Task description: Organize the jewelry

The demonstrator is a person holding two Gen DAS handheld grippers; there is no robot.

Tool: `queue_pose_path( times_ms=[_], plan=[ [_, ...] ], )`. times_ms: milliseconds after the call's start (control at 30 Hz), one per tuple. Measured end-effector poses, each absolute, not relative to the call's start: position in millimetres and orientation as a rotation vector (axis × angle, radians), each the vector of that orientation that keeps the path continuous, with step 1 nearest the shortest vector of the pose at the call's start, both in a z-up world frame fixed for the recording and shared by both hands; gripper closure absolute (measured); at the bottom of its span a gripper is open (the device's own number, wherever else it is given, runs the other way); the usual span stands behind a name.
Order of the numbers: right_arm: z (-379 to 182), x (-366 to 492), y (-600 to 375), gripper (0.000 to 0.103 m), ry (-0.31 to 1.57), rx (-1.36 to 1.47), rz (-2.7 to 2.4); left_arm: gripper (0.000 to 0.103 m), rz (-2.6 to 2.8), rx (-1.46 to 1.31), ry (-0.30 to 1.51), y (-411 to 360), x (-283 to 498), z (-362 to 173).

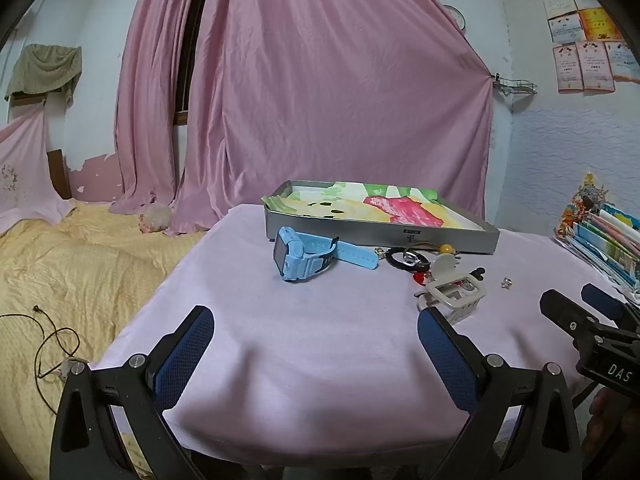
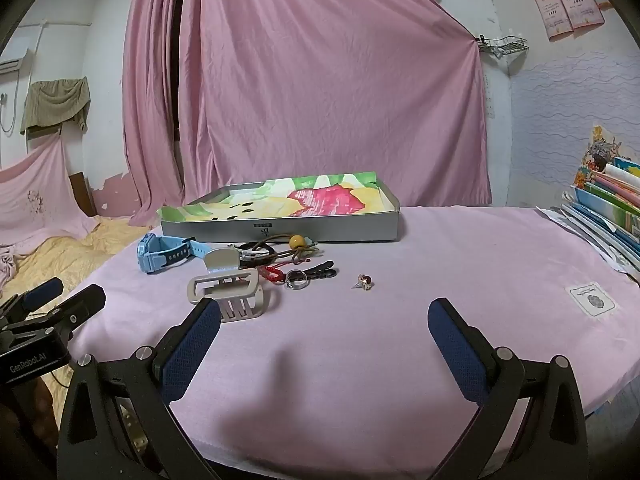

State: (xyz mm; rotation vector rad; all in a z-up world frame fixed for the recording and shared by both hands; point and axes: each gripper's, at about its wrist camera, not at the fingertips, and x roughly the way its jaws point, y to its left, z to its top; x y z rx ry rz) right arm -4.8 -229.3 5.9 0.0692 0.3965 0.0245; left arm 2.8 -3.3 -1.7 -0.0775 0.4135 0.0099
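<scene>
Lying before one tray (image 2: 280,232): one blue watch (image 2: 168,254), two claw clips (image 2: 228,292), one ring (image 2: 297,279), one earring (image 2: 364,280).

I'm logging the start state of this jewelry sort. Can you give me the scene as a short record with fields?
surface: table under a pink cloth
container: shallow tray at the back, colourful paper lining, nothing else seen in it
watch: blue watch in front of the tray, left end of the pile
clips: beige hair claw, smaller clip behind it
ties: hair ties, one with a yellow bead
ring: silver ring
loose item: small earring, apart on the right
left gripper: open, holding nothing
right gripper: open, holding nothing
</scene>
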Motion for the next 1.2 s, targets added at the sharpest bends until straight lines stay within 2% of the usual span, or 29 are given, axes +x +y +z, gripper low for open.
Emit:
queue_pose_path(
  times_ms=[1200],
  plan=[
    [4.4,-4.1,-231.0,0.001,0.398,0.072,0.025,0.001,0.007,-0.079,0.409,-3.8,-1.7,0.1]
  ],
)
